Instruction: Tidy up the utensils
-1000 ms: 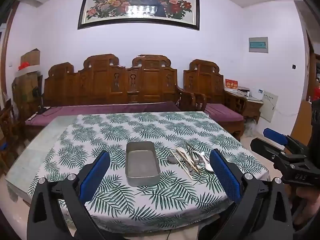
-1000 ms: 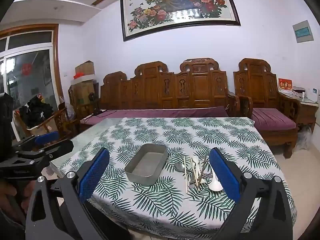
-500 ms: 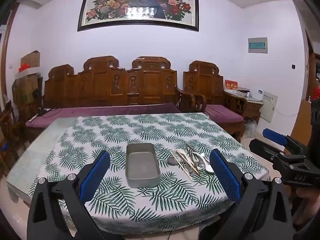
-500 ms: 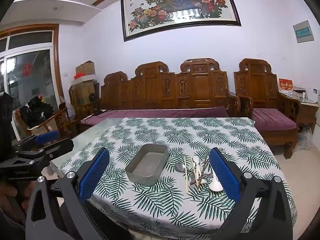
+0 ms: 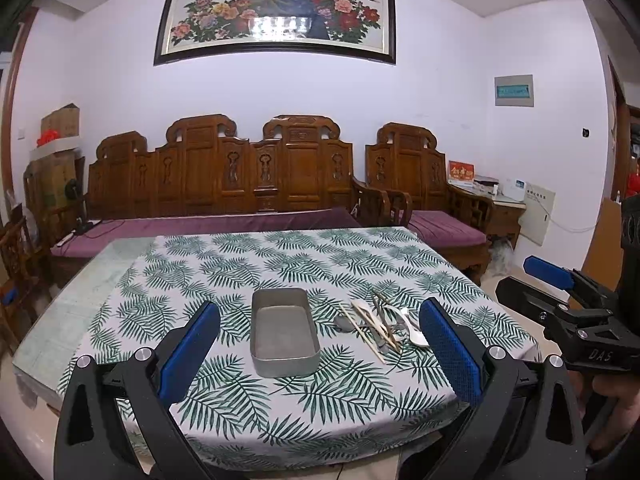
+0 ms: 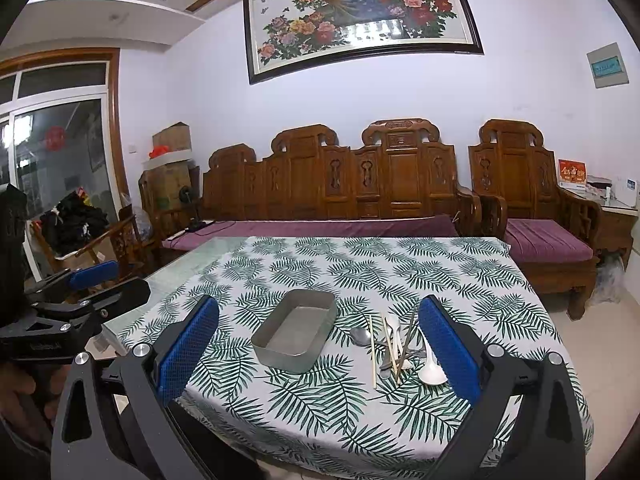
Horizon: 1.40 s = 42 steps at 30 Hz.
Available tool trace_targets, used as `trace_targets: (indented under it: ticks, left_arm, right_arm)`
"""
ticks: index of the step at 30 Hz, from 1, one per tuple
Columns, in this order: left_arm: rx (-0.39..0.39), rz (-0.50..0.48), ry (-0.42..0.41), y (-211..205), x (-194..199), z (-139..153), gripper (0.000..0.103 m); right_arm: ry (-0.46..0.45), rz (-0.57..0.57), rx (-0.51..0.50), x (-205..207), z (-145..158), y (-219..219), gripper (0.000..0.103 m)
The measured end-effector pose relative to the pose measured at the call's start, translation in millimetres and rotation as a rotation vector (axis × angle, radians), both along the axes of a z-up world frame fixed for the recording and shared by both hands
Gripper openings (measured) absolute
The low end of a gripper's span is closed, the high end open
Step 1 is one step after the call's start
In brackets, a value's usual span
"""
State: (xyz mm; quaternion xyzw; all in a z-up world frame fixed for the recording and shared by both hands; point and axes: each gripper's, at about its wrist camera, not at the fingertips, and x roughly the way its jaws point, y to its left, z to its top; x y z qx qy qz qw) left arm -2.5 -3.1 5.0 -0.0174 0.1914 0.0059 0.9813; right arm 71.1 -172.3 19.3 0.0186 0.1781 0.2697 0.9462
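Observation:
An empty grey metal tin (image 5: 284, 328) (image 6: 296, 330) rests on the leaf-print tablecloth near the table's front. Just right of it lies a loose pile of utensils (image 5: 380, 322) (image 6: 394, 344): wooden chopsticks (image 6: 373, 348), white spoons (image 6: 430, 372) and metal spoons. My left gripper (image 5: 318, 308) hovers open and empty in front of the table's near edge, roughly in line with the tin. My right gripper (image 6: 319, 304) is likewise open and empty, short of the table. Each gripper shows at the side of the other's view: the right gripper (image 5: 560, 292), the left gripper (image 6: 88, 280).
The table (image 5: 100, 280) has a bare stone strip along its left side beyond the cloth. A carved wooden sofa (image 5: 256, 176) with purple cushions stands behind it, an armchair (image 6: 532, 216) at the back right. A hand (image 5: 616, 396) holds the right gripper.
The scene sits slightly lower in the left wrist view, a small upward tilt of that gripper. Both grippers stay open, and nothing on the table has moved.

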Motion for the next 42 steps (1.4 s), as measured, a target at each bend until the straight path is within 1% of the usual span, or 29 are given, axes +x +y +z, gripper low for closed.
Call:
trace_targets:
  ticks: [9, 16, 42]
  left_arm:
    - [-0.004, 0.005, -0.007, 0.5, -1.5, 2.5, 0.096]
    - [-0.004, 0.002, -0.009, 1.6, -2.8, 4.7, 0.096]
    - [-0.009, -0.003, -0.012, 3.4, -6.0, 7.4, 0.096]
  right_arm:
    - [0.0, 0.001, 0.001, -2.0, 0.9, -2.5, 0.1]
    - [-0.003, 0.008, 0.003, -5.5, 8.3, -0.3, 0.1]
    - [-0.006, 0.01, 0.009, -5.5, 7.6, 0.0, 0.1]
